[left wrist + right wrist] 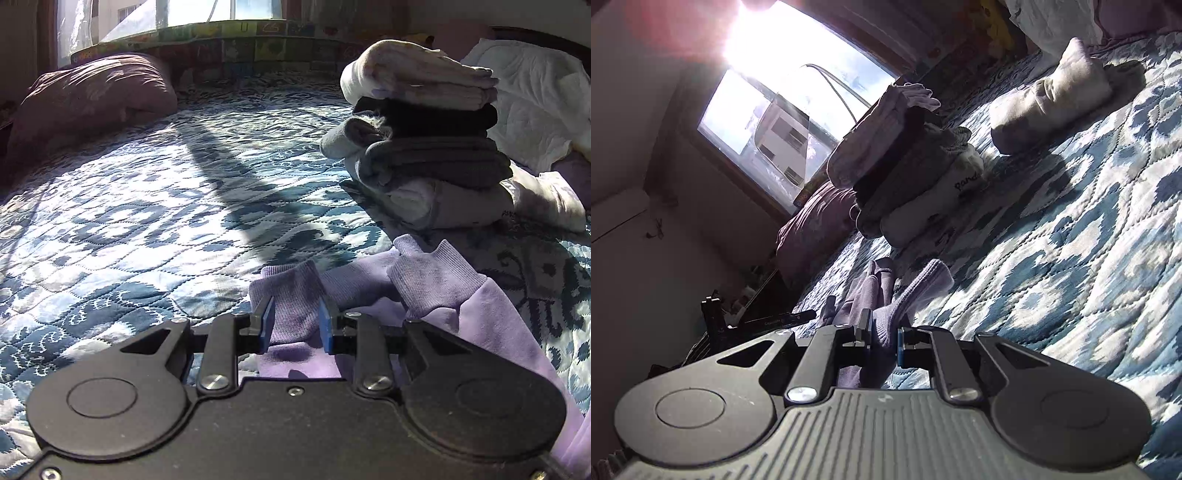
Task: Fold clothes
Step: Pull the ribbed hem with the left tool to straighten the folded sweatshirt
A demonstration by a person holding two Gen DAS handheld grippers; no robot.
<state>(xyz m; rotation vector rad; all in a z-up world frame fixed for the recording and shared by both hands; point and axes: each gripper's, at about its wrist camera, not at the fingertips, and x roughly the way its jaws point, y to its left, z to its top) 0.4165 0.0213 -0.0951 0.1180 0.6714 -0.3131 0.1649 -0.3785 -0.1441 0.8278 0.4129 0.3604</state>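
Both hand-held grippers, left (296, 320) and right (883, 338), clamped on purple sweatshirt (491, 314) cuffs.

purple garment (369, 284) | ribbed cuffs raised, lower centre of frame | folded clothes stack (424, 147) | upper right, on quilt

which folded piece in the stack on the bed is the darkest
The black folded garment, second from the top of the stack, directly under the pale cream one; the layers below it are grey and whitish.
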